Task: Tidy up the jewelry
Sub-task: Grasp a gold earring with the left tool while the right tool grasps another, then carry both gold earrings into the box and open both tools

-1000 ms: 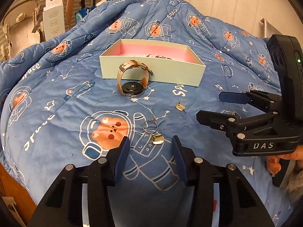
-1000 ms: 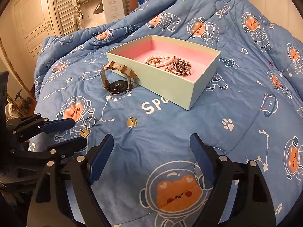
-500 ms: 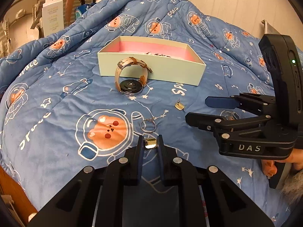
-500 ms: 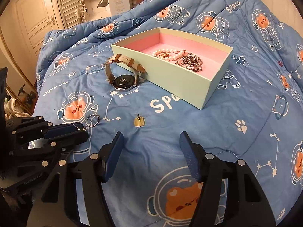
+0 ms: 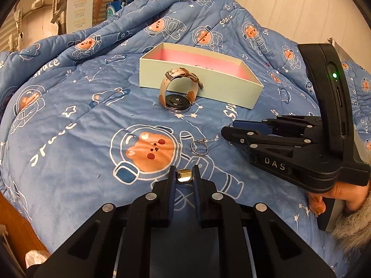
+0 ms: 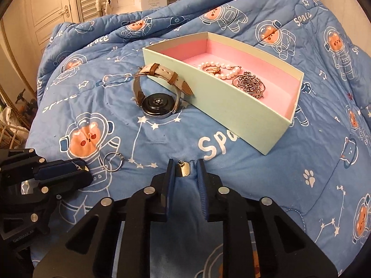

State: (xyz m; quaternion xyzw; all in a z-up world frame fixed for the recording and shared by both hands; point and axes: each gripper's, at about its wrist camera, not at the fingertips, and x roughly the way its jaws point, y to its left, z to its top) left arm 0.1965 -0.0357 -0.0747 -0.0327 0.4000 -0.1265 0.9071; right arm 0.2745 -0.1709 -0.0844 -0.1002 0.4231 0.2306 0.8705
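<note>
I have the left hand-held gripper (image 5: 184, 173) clenched on a small gold charm (image 5: 184, 175), its two pads pressing the piece from either side just above the blue astronaut-print quilt (image 5: 69, 139) on the bed. The right hand-held gripper (image 6: 185, 165) is closing around a second gold charm (image 6: 183, 169); this charm sits between the jaws at their tips, together with a pinched fold of quilt, and I cannot tell whether both pads already press on it. In the left wrist view, the right unit lies to the right with its fingers pointing left, held by a hand (image 5: 336, 192) at a fur-trimmed cuff. A thin silver ring (image 5: 199, 147) lies flat on the quilt between the two units, apart from both. Farther out, a wristwatch (image 6: 158, 92) with a beige and brown strap rests face down, its strap loop leaning against the near wall of an open pale green box (image 6: 231, 111) with a pink lining. Inside the box lie a pearl bracelet (image 6: 220, 69) and a coiled metal chain (image 6: 249, 83), touching each other.
</note>
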